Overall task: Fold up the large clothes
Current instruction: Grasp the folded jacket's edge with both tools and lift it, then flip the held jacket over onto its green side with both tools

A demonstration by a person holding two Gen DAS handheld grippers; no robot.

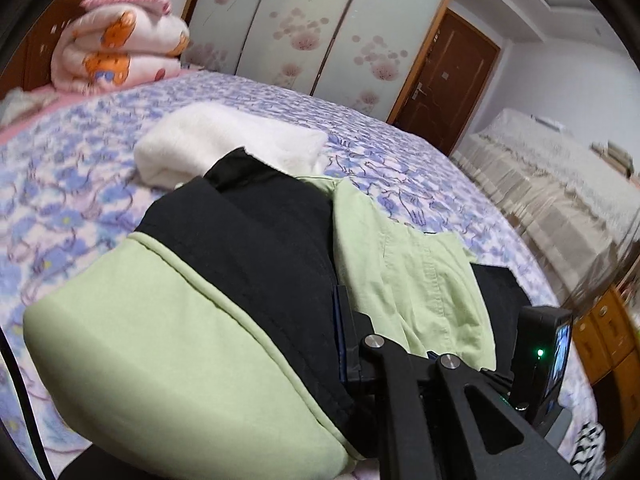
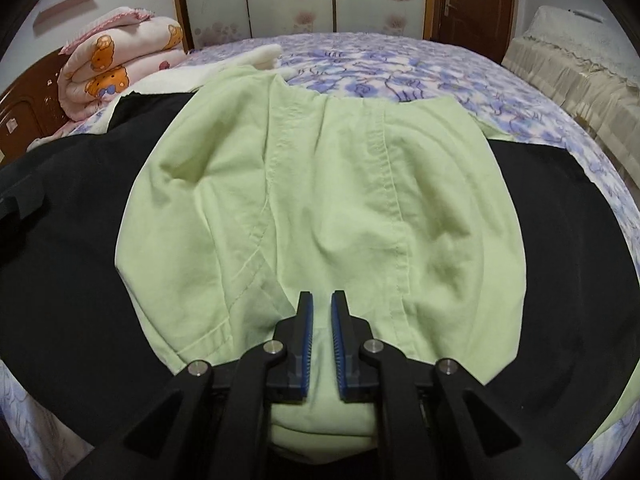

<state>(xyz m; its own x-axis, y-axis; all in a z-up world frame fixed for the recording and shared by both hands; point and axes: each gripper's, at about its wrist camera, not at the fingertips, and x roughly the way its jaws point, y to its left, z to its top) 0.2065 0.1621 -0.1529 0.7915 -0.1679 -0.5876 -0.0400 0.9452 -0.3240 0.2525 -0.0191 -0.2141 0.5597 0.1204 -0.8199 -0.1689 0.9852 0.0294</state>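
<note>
A light green garment [image 2: 328, 184] lies spread on a wide black cloth [image 2: 68, 280] on the bed. My right gripper [image 2: 322, 320] points down at the garment's near edge. Its blue pads [image 2: 306, 344] stand nearly together, with green fabric pinched in the narrow gap. In the left wrist view a raised fold of the green garment [image 1: 160, 340] and the black cloth [image 1: 256, 240] drapes over my left gripper [image 1: 348, 332]. That fold hides most of its fingers; one blue pad edge [image 1: 341, 320] shows, pressed against the cloth. The right gripper's body [image 1: 540, 364] sits low on the right.
The bed has a blue-flowered cover [image 2: 380, 64]. A folded white fleece [image 1: 224, 144] lies beyond the clothes. A rolled pink quilt [image 1: 120, 44] rests by the headboard. Wardrobe doors [image 1: 320, 20], a brown door [image 1: 444, 76] and a beige-covered bed or sofa [image 1: 552, 176] stand around.
</note>
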